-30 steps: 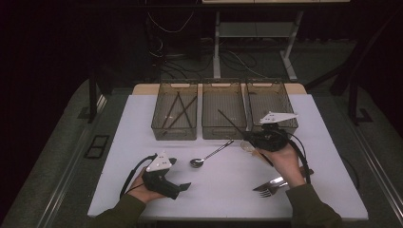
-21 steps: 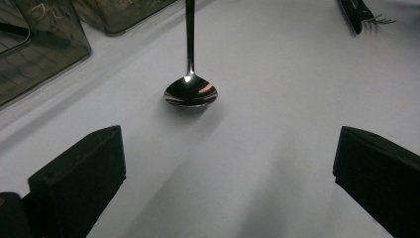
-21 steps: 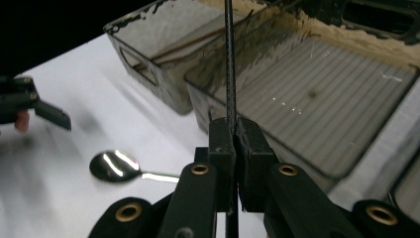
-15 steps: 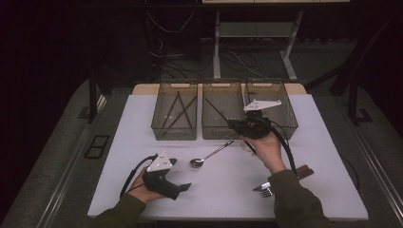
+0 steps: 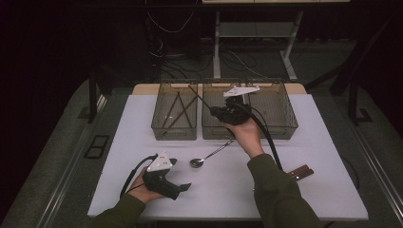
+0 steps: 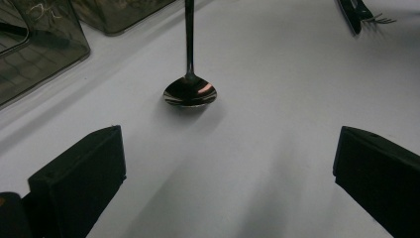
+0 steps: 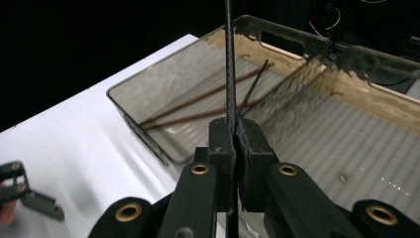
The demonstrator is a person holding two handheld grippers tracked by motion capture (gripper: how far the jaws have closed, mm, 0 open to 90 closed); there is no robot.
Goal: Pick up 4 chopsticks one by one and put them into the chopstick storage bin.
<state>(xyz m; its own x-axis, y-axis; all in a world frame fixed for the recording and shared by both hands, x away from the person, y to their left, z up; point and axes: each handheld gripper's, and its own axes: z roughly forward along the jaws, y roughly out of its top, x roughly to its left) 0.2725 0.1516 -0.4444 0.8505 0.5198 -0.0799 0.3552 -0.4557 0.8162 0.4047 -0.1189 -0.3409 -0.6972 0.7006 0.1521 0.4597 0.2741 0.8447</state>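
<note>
1. The right hand-held gripper (image 5: 219, 112) is clamped on a thin dark chopstick (image 5: 198, 98); in the right gripper view its jaws meet on the stick (image 7: 229, 74)
2. In the high view the chopstick's long axis runs from the jaws toward 10 o'clock, its free tip above the gap between the left bin (image 5: 157, 127) and the middle bin (image 5: 206, 130)
3. In the right gripper view it points straight to 12 o'clock, over the left bin, where more sticks (image 7: 198, 106) lie
4. The left hand-held gripper (image 5: 186, 186) sits low on the counter (image 5: 323, 190) at about 7 o'clock, jaws wide apart and holding nothing
5. A spoon (image 5: 211, 155) lies between the two hands, bowl toward 8 o'clock, handle toward 2 o'clock; in the left gripper view its bowl (image 6: 190, 92) is ahead of the jaws
6. Brown-handled cutlery (image 5: 298, 172) lies at 4 o'clock, near the right sleeve
</note>
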